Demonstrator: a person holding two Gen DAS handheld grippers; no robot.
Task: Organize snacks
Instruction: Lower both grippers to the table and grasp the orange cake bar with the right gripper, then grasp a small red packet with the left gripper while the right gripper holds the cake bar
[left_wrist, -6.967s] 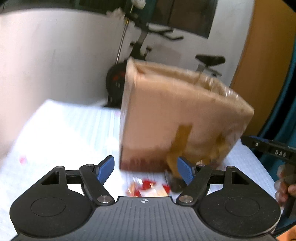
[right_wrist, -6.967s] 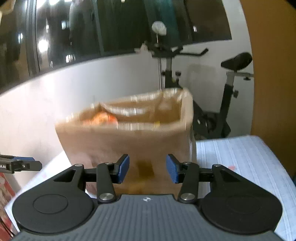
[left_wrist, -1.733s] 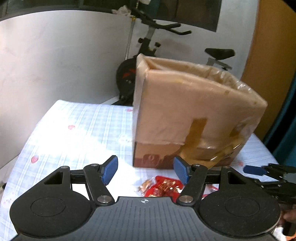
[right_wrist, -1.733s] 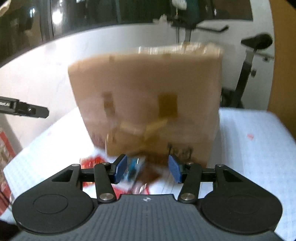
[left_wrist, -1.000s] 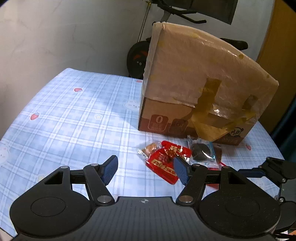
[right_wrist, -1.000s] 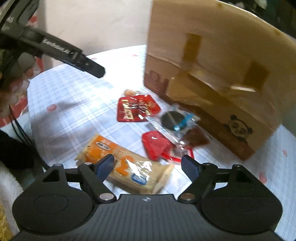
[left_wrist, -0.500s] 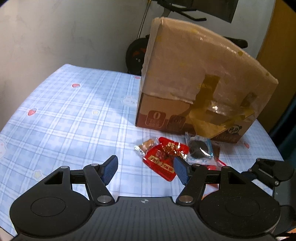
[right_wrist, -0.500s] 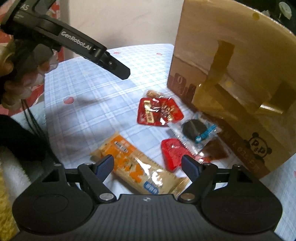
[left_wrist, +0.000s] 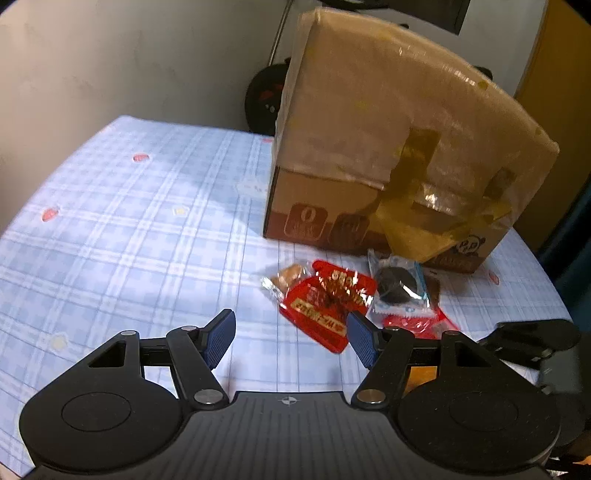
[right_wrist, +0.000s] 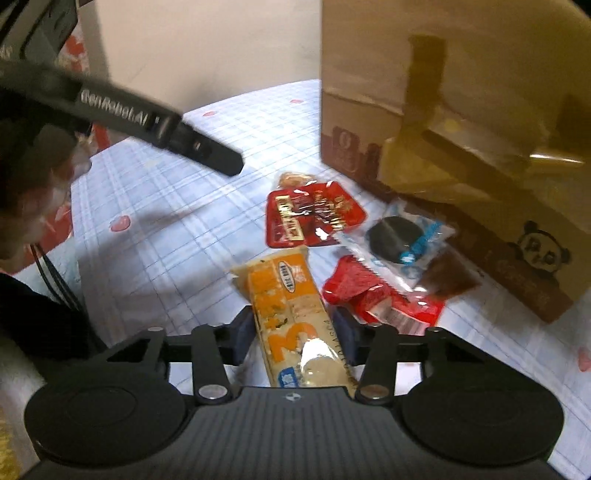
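Note:
Several snack packets lie on the blue checked tablecloth (left_wrist: 129, 229) in front of a taped cardboard box (left_wrist: 399, 155). My right gripper (right_wrist: 291, 332) has its jaws on both sides of an orange-and-white cracker pack (right_wrist: 291, 314); whether they grip it I cannot tell. Beyond it lie a red flat packet (right_wrist: 310, 218), a clear packet with a dark cookie (right_wrist: 402, 236), a small red packet (right_wrist: 369, 291) and a brown one (right_wrist: 450, 277). My left gripper (left_wrist: 290, 334) is open and empty, just short of the red flat packet (left_wrist: 325, 302) and the cookie packet (left_wrist: 397, 288).
The box (right_wrist: 461, 122) stands close behind the snacks and blocks the far side. The left gripper's arm (right_wrist: 147, 122) crosses the right wrist view at upper left. An exercise bike wheel (left_wrist: 264, 96) stands behind the table by the wall.
My right gripper has moved forward over the cracker pack and its jaws have closed in to the pack's sides. My left gripper has edged a little nearer to the red packet.

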